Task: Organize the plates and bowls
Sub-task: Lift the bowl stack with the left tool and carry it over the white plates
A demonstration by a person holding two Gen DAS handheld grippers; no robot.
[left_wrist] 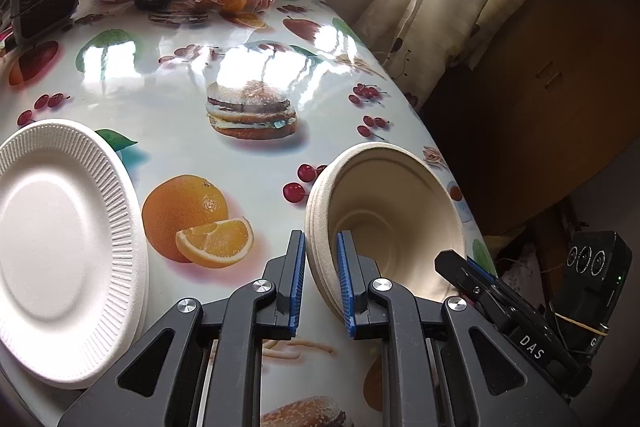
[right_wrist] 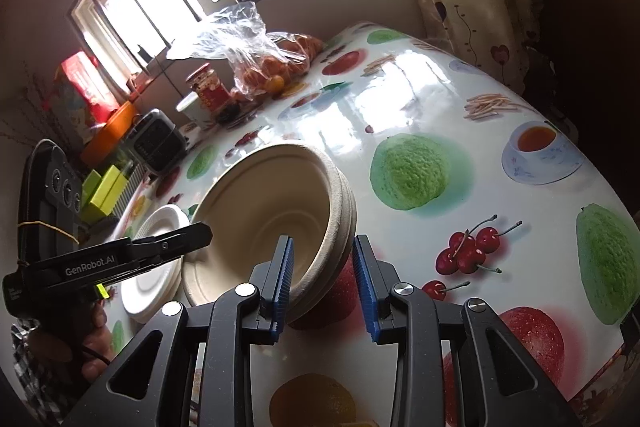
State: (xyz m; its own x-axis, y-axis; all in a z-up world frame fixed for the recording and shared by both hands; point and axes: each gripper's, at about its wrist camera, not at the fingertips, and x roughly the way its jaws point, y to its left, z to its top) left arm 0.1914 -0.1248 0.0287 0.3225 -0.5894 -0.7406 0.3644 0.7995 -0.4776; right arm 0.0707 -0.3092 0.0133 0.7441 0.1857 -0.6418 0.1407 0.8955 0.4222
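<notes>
Counter (left_wrist: 192, 75) surface comes first: a glossy oilcloth printed with fruit, burgers and cherries, running to a curtain-side edge. White paper plates (left_wrist: 60, 247), ribbed at the rim, lie flat in a small stack near the counter's near edge, well apart from the bowls. Beige pulp bowls (left_wrist: 400, 211), nested in a stack with several rims showing, sit tipped near the curtain-side edge; their stacking axis leans off vertical, mouth facing up and toward the near edge. Left claw (left_wrist: 322, 279) is narrow, its blue pads pinching the stack's rim wall, one pad inside, one outside. Right claw (right_wrist: 322, 287) straddles the opposite rim, inner pad against the wall; whether its outer pad touches I cannot tell.
</notes>
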